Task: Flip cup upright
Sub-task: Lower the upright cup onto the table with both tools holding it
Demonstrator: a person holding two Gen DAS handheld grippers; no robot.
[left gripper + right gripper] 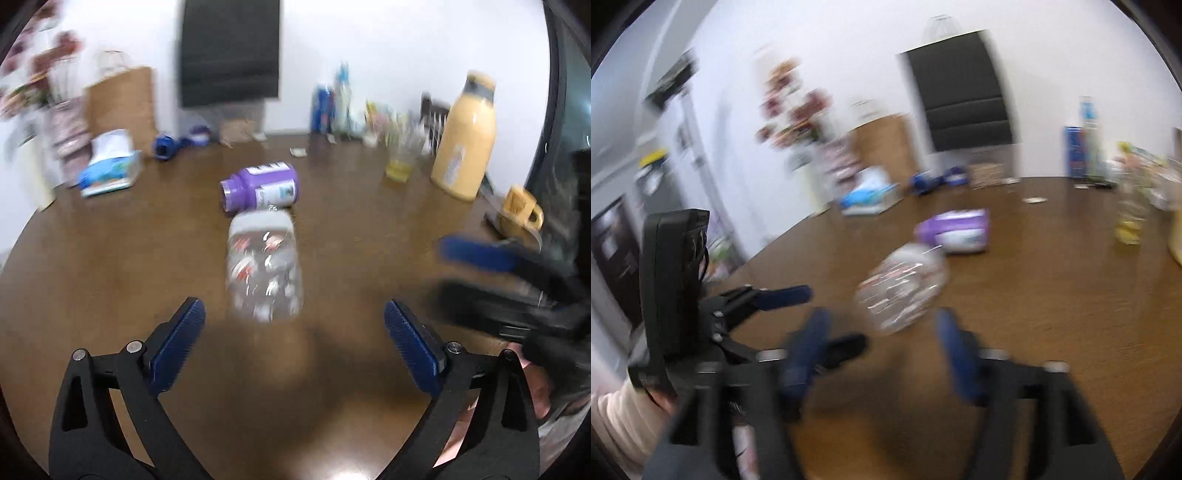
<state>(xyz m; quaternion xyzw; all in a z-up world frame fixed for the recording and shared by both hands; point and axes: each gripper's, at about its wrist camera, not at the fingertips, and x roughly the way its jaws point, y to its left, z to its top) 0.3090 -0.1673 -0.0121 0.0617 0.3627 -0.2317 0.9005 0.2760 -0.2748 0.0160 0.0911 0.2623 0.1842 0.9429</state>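
- Two grippers are in play, and I have both spread wide with nothing between the fingers: the left gripper (293, 347) sits just short of the clear plastic cup (264, 267), the right gripper (882, 350) near it from the other side.
- The cup lies on its side on the brown table (110, 258), printed with red-and-white marks, its far end touching or nearly touching a toppled purple supplement bottle (260, 186) (I can't tell which end is the mouth; the blur hides it).
- Risk one: both views are smeared by motion, so I judge my aim as loose. A finger could clip the cup's curved wall instead of straddling it, and a light cup on its side should roll away.
- Risk two: pushing forward would drive the cup into the purple bottle, which may roll too.
- Risk three: thin plastic likely flexes, so a hard squeeze could buckle it or pop it out.
- Risk four: the two grippers are converging on one small thing and could knock each other.
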